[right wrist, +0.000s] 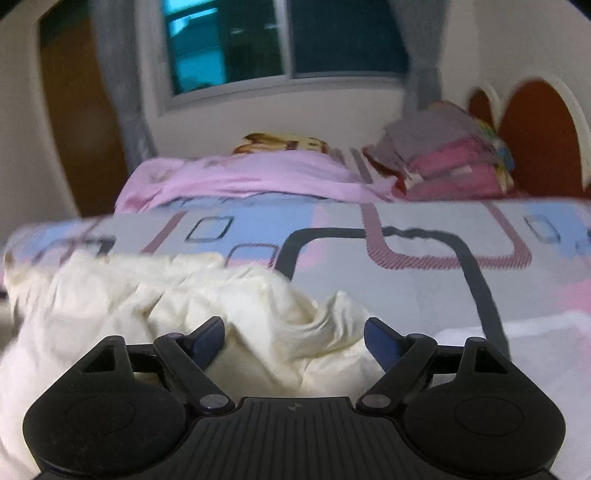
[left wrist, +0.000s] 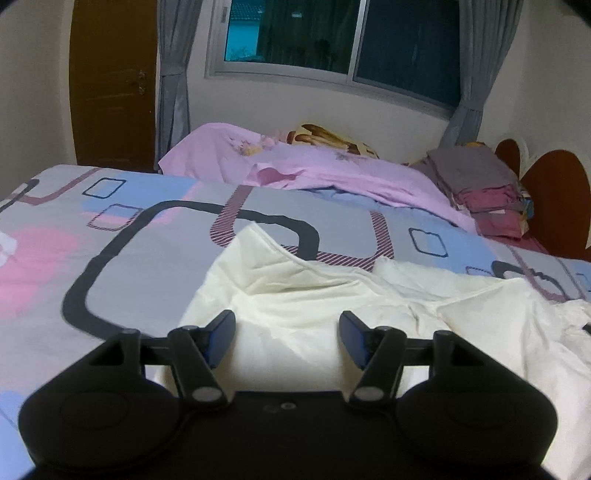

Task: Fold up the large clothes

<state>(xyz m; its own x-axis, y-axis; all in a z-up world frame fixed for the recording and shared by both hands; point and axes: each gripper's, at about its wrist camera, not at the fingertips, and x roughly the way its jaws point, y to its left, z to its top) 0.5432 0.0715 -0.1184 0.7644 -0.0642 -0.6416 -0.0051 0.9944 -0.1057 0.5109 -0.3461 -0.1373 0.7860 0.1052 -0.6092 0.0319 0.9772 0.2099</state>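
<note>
1. A cream-white garment (left wrist: 332,306) lay crumpled on the near part of the bed, over a patterned bedspread (left wrist: 122,266) of grey, pink and blue with dark rounded outlines and striped bands.
2. From the right wrist camera the same garment (right wrist: 207,295) showed as a rumpled heap with raised folds, spreading toward the left edge of the view; that view was blurred.
3. The left gripper (left wrist: 287,325) hovered low over the cloth with its jaws wide apart and nothing between them; whether the fingertips (left wrist: 221,328) touched the fabric could not be told.
4. The right gripper (right wrist: 294,334) was likewise spread open, with a ridge of the garment rising between its fingers but not clamped.
5. Beyond the bedspread lay a lilac sheet (left wrist: 332,166), bunched across the far side of the bed.
6. To the right of it sat a stack of folded clothes (left wrist: 484,192), grey on top and maroon below, just in front of a brown headboard (left wrist: 554,199).
7. On the far wall were a window (left wrist: 332,33) with grey curtains (left wrist: 173,81) and a brown door (left wrist: 110,81).
</note>
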